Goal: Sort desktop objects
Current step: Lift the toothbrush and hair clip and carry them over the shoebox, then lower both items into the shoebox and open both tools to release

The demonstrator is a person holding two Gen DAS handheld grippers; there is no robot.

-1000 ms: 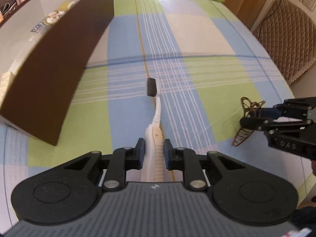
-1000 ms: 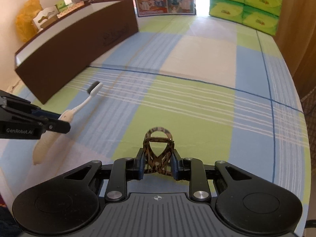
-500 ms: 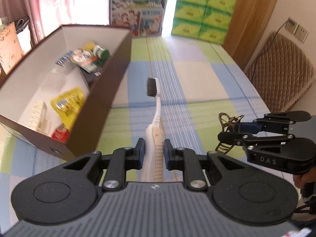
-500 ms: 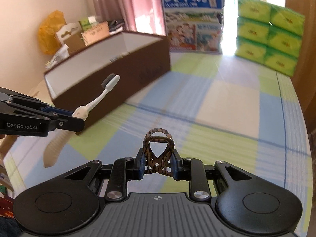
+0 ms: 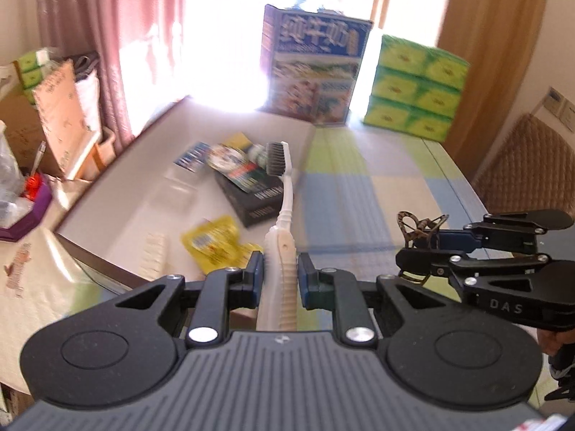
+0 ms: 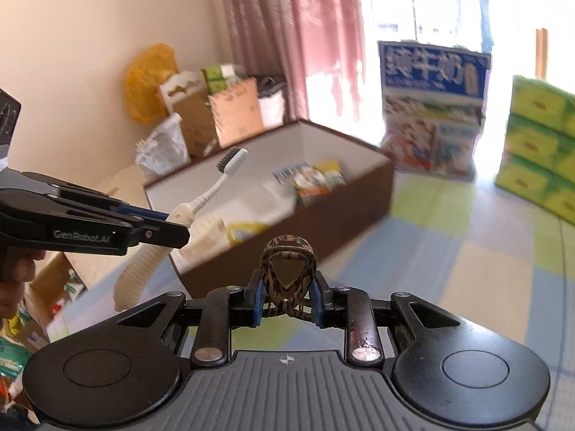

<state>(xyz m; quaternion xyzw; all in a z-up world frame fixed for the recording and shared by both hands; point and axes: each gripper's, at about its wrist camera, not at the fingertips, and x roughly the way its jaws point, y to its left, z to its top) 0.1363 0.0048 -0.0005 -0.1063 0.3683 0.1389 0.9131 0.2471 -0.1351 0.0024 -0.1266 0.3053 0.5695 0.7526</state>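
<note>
A: What is each hand carrying?

B: The left gripper [image 5: 280, 276] is clamped on a toothbrush [image 5: 282, 215], its bristles out over the box [image 6: 345, 212]. The right gripper [image 6: 286, 296] is squeezed on a patterned hair clip [image 6: 287, 276], above the checked tablecloth [image 6: 467, 251], just short of the box.

A: How far along is the sorting?

B: Partway, I'd say. A yellow packet [image 5: 212, 244], a black carton [image 5: 251, 194] and other packets already lie inside. Both held things are not yet dropped in.
</note>
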